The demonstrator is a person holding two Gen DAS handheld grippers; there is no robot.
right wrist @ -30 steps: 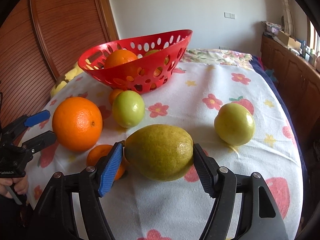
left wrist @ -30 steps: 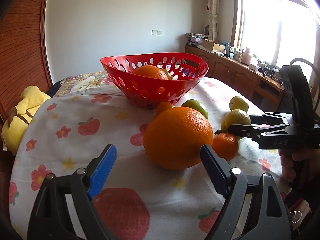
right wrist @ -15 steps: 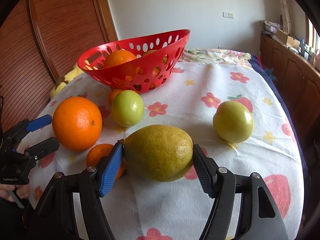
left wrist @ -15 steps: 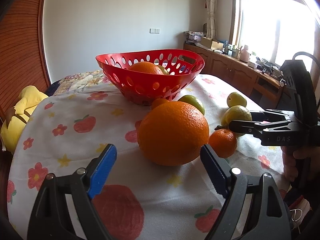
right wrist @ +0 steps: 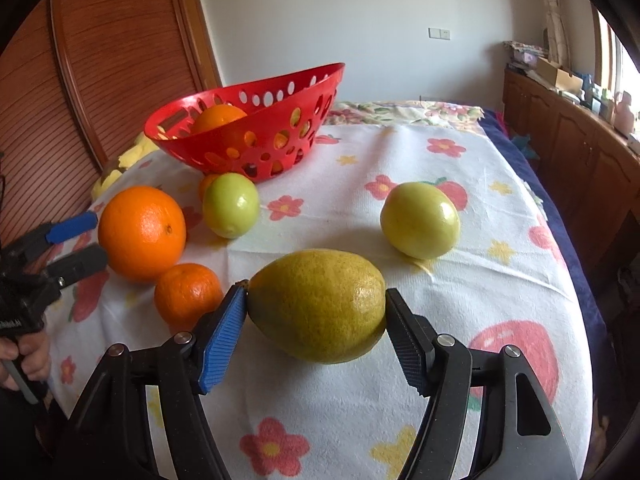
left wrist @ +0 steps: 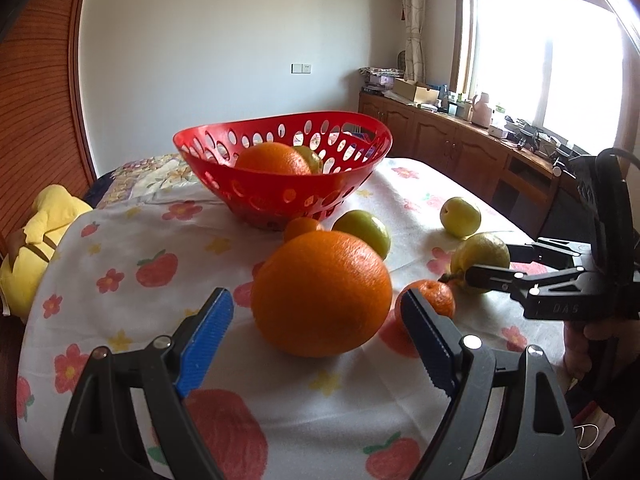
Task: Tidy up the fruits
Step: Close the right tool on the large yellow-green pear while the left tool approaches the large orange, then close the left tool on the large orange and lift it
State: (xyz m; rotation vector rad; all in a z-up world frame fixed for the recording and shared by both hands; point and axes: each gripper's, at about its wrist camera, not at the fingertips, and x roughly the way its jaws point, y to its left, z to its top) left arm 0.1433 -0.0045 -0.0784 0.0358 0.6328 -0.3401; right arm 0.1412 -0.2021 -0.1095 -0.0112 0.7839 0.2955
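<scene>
A red perforated basket (left wrist: 280,196) (right wrist: 256,148) stands at the back of the table with an orange (left wrist: 274,159) and a green fruit inside. My left gripper (left wrist: 316,320) is open around a large orange (left wrist: 322,292) (right wrist: 142,232) on the cloth, apart from it. My right gripper (right wrist: 316,308) (left wrist: 480,266) is shut on a big yellow-green fruit (right wrist: 318,304) (left wrist: 482,250), which looks slightly raised. A small mandarin (right wrist: 188,292) (left wrist: 430,298) lies between the two fruits. A green fruit (right wrist: 230,210) (left wrist: 366,232) and a yellow-green one (right wrist: 420,220) (left wrist: 460,210) lie loose.
A second small mandarin (left wrist: 302,226) sits against the basket's foot. A yellow plush toy (left wrist: 36,240) lies off the table's left edge. Wooden cabinets (left wrist: 460,148) run along the right under the window. A wooden sliding door (right wrist: 80,80) stands behind the basket side.
My right gripper's fingers have closed onto the big yellow-green fruit and it has lifted a little. My left gripper has moved closer around the large orange, still open.
</scene>
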